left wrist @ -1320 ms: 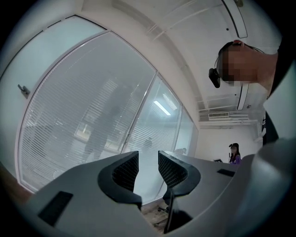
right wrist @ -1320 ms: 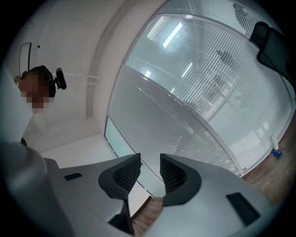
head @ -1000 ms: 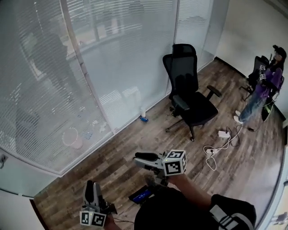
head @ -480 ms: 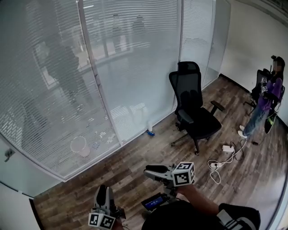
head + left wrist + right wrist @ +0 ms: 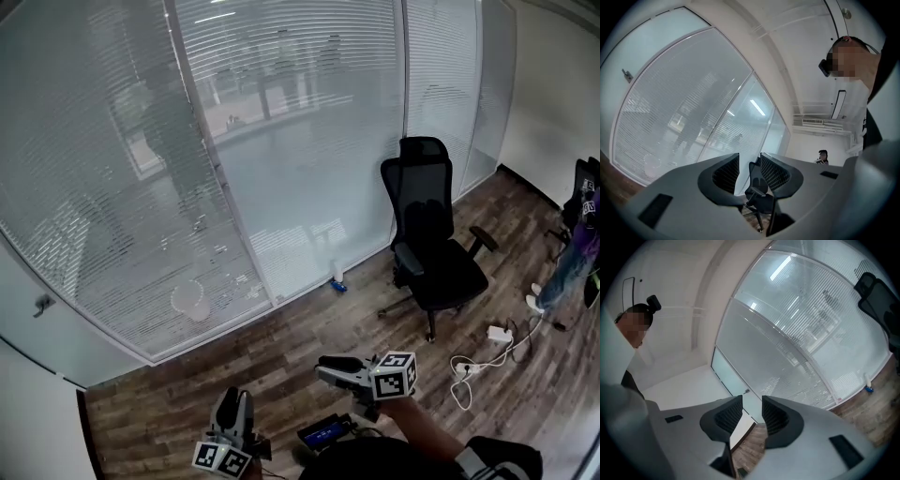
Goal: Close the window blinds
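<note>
Dark wood-plank floor. Daylit frosted glass wall panels far ahead of the jaws of the left gripper. Black mesh office chair in line between them. Plain white wall beyond.

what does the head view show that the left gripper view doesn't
Head view only: the right gripper, a power strip and its cable on the floor. Left gripper view only: the ceiling, and the left gripper close up, jaws apart and empty. Both: the blinds, the black chair, a person to its right.
</note>
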Action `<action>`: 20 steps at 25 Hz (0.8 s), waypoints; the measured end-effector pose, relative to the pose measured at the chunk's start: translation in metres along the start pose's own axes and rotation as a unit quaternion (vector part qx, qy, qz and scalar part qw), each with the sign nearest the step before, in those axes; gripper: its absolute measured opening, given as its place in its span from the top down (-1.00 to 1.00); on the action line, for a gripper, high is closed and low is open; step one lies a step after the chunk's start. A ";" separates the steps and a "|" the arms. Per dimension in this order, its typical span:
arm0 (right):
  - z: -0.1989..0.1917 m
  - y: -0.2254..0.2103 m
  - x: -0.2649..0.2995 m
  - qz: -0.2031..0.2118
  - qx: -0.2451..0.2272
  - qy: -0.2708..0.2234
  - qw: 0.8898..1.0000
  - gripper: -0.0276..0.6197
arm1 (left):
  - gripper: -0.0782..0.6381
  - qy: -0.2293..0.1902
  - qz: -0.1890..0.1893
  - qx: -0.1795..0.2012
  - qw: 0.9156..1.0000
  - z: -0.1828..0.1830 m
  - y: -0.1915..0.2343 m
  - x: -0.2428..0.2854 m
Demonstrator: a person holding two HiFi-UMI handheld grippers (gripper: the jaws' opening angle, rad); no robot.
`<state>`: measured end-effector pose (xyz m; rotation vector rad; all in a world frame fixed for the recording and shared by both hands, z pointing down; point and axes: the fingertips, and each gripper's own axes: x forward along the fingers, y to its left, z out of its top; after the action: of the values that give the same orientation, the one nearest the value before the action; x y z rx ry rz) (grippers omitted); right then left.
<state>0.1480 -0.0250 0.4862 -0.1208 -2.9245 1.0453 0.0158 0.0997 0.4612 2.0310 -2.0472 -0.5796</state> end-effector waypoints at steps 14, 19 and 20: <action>0.015 -0.018 -0.037 0.083 0.058 -0.025 0.995 0.51 | 0.38 0.032 0.074 0.033 0.996 -0.011 -0.072 -0.005; 0.006 -0.008 -0.044 0.070 0.067 -0.029 0.995 0.51 | 0.38 0.014 0.062 0.019 0.998 -0.007 -0.072 -0.016; 0.013 -0.003 -0.040 0.074 0.060 -0.035 0.995 0.51 | 0.38 0.004 0.052 0.027 0.998 0.004 -0.070 -0.010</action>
<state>0.1871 -0.0392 0.4780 -0.3083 -2.9441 1.2675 0.0788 0.1116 0.4305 1.9373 -2.1706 -0.5021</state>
